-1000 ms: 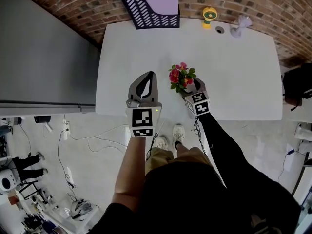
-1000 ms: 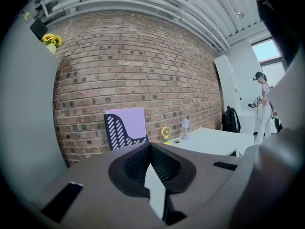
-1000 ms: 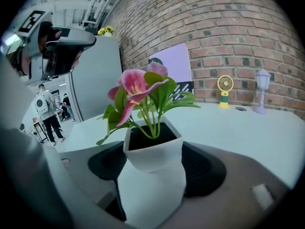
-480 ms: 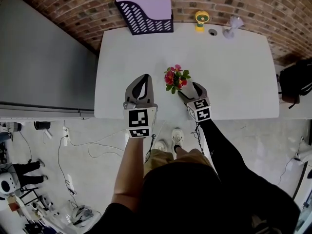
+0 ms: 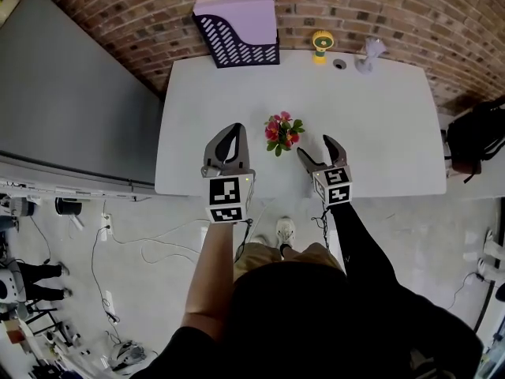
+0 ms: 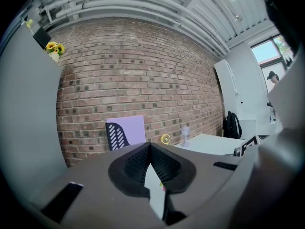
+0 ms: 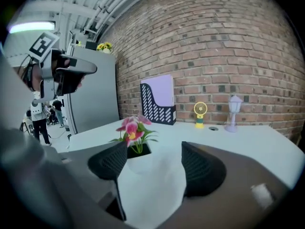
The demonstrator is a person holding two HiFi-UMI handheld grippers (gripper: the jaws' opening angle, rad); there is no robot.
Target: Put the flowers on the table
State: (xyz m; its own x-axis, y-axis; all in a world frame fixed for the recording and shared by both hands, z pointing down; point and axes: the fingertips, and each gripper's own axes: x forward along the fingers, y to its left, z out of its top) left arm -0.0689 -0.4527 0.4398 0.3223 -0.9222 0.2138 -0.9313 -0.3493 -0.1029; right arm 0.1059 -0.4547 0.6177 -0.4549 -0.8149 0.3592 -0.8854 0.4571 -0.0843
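The flowers (image 5: 281, 131) stand upright on the table (image 5: 379, 133), centre frame, free of any grip. The right tongs (image 5: 316, 150) gape empty just lower right of them; the left tongs (image 5: 229, 133) are closed on nothing. Recommend drawing the right tongs straight back, clear of the petals.

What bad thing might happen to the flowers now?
The right gripper is open, just short of the flowers; a careless push forward could tip the pot. The left gripper, shut, hangs close beside them, so a sideways swing might brush the blooms.
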